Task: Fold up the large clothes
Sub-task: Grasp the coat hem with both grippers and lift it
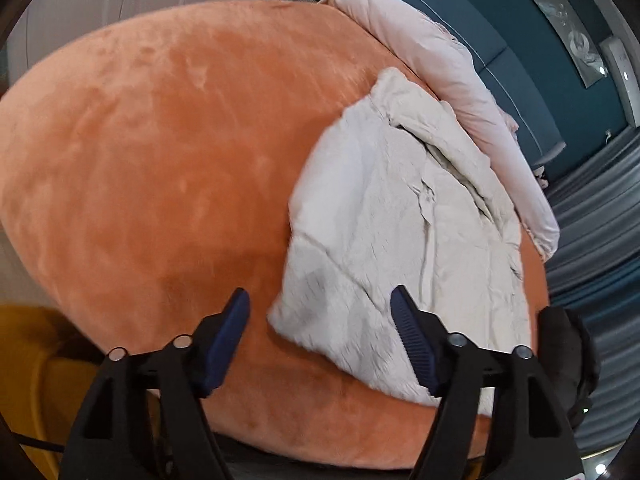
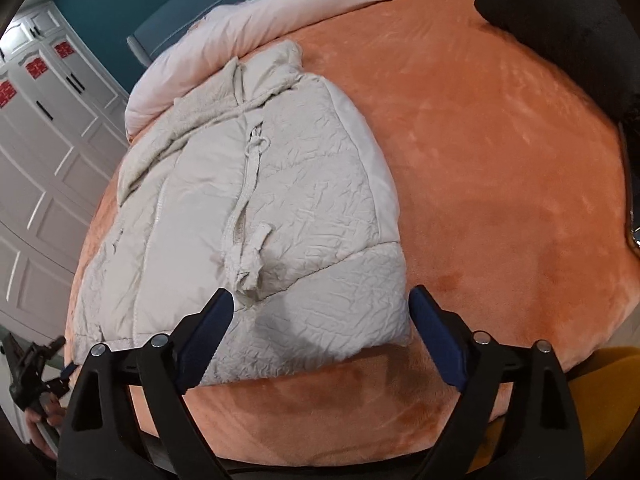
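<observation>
Folded pale-grey quilted puffer jacket (image 2: 256, 216) lies on the broad orange plush bed cover (image 2: 480, 168), its hem corner reaching between the right gripper's (image 2: 322, 300) blue-padded jaws, which stand wide apart, gripping nothing and clear of the cloth. In the left wrist view the same jacket (image 1: 392, 232) lies ahead and to the right of the left gripper (image 1: 320, 296), its near corner just between the jaws; these too stand apart and hold nothing. A pink rolled duvet (image 2: 224, 36) borders the jacket's far side, beyond both jaws. A black soft bundle (image 2: 560, 8) rests on the cover, far right of the right jaws. The zip line with its drawcord (image 2: 250, 184) runs down the jacket's middle toward the right gripper's left jaw.
</observation>
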`<state>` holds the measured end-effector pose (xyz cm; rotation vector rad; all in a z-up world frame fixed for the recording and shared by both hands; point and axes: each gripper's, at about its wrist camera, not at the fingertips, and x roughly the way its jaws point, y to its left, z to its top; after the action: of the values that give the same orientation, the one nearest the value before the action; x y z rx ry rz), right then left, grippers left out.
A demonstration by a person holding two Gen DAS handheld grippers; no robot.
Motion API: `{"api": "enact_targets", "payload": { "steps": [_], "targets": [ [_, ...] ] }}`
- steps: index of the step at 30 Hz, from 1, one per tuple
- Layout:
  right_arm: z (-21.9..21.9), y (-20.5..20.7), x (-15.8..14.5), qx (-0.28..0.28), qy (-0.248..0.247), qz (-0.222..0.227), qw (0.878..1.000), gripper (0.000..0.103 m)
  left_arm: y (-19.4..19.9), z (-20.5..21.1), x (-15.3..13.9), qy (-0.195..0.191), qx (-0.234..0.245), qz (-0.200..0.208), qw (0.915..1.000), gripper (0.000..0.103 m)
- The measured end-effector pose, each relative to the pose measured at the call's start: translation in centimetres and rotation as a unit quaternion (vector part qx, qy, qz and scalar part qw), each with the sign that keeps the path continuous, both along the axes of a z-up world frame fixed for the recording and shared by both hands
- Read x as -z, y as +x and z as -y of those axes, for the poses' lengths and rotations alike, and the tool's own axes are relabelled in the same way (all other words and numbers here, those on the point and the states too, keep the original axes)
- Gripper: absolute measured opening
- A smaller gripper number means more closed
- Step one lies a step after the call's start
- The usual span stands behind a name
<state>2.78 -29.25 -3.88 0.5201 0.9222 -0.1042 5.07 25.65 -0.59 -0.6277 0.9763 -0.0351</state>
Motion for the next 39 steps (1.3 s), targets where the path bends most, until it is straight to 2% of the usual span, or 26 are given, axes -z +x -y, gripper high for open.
{"api": "enact_targets", "payload": {
  "steps": [2,5,6,8,9,10,11,12,13,15,18,21,24,29,31,33,35,39],
  "targets": [
    [-0.1,0.6,0.7,0.002,0.008,-0.006,1.0,0.087,1.6,0.3,1.1,0.014,0.01,-0.013,0.9998,0.071],
    [-0.5,1.5,1.6,0.001,0.012,-0.013,1.0,0.091,3.6,0.9,3.3,0.011,0.011,-0.046,0.9988,0.071],
    [-0.7,1.7,1.7,0.0,0.006,-0.015,1.0,0.091,3.7,1.3,3.3,0.023,0.008,-0.03,0.9993,0.071],
    [-1.1,2.0,1.5,-0.008,-0.003,-0.01,1.0,0.078,3.9,1.9,3.0,0.028,0.031,-0.016,0.999,0.067],
    [-1.3,2.1,1.4,-0.013,-0.001,-0.006,1.0,0.068,4.0,2.4,2.9,0.022,0.046,-0.013,0.9986,0.05],
    [-1.3,2.1,1.3,-0.017,0.002,-0.002,1.0,0.055,4.0,2.9,2.8,0.018,0.058,-0.013,0.9981,0.04],
    [-1.4,2.0,1.0,-0.022,0.002,0.004,1.0,0.048,3.8,3.3,2.6,0.021,0.061,-0.01,0.9979,0.035],
    [-1.6,1.8,0.4,-0.029,0.0,0.014,0.999,0.035,3.5,3.5,2.2,0.024,0.065,-0.001,0.9976,0.022],
    [-1.8,1.7,-0.2,-0.033,-0.005,0.023,0.999,0.025,3.2,3.6,1.7,0.023,0.068,0.007,0.9974,0.015],
    [-2.3,1.0,-1.7,-0.039,-0.021,0.042,0.998,0.019,2.4,3.7,0.5,0.014,0.072,0.026,0.997,0.01],
    [-3.0,-0.7,-4.4,-0.053,-0.042,0.076,0.995,0.016,0.5,3.9,-2.1,0.01,0.091,0.057,0.9941,0.007],
    [-3.3,-3.3,-6.5,-0.066,-0.056,0.091,0.992,0.015,-3.2,4.6,-5.0,0.024,0.122,0.076,0.9893,0.006],
    [-3.6,-7.0,-7.9,-0.09,-0.07,0.087,0.99,0.015,-6.5,4.4,-6.6,0.027,0.139,0.077,0.9869,0.006],
    [-5.9,-15.0,-9.1,-0.163,-0.129,0.052,0.977,0.015,-13.5,3.2,-8.8,0.02,0.149,0.059,0.987,0.006],
    [-6.4,-17.2,-9.6,-0.174,-0.129,0.047,0.975,0.015,-15.5,2.7,-9.9,0.027,0.148,0.06,0.9869,0.006],
    [-6.5,-18.5,-10.8,-0.163,-0.127,0.056,0.977,0.016,-16.2,2.4,-11.0,0.029,0.14,0.066,0.9875,0.006],
    [-6.0,-18.9,-12.4,-0.14,-0.115,0.085,0.98,0.016,-16.0,2.4,-12.6,0.022,0.13,0.089,0.9873,0.006],
    [-4.7,-15.6,-15.7,-0.105,-0.111,0.164,0.975,0.017,-12.5,3.6,-16.1,0.019,0.125,0.163,0.9786,0.007]
  ]
}}
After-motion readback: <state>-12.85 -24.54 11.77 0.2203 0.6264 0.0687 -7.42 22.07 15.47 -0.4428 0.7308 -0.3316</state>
